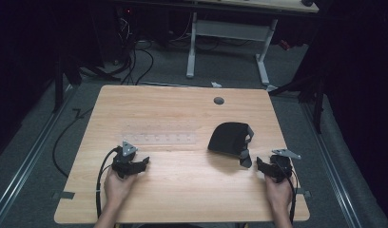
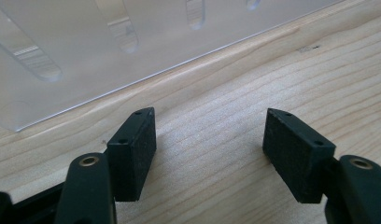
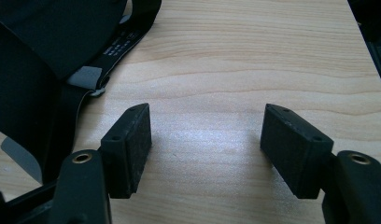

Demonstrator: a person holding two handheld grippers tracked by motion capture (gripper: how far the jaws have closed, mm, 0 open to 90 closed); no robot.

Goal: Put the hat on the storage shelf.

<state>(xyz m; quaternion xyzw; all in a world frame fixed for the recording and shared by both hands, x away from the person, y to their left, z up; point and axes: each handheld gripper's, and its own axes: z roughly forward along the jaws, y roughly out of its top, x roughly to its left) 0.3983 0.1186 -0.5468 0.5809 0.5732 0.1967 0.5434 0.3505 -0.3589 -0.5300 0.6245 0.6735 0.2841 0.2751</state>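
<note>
Black cap (image 1: pixel 228 137), one, lies just left of the right gripper (image 1: pixel 270 167); one clear plate (image 1: pixel 156 139) ahead of the left gripper (image 1: pixel 135 164). Both jaws wide, empty.

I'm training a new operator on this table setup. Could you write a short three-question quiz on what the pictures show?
1. True or false: the left gripper has its jaws shut on the clear plastic sheet.
2. Which gripper is nearer the black pouch? A) the left gripper B) the right gripper C) both equally near
3. Fill in: in the right gripper view, bare ____ shows between the open jaws.

Key:
1. False: the jaws stand open over bare wood, and the sheet lies beyond them.
2. B: the pouch and its strap lie just beside that gripper.
3. Wood: the wooden table.
</note>
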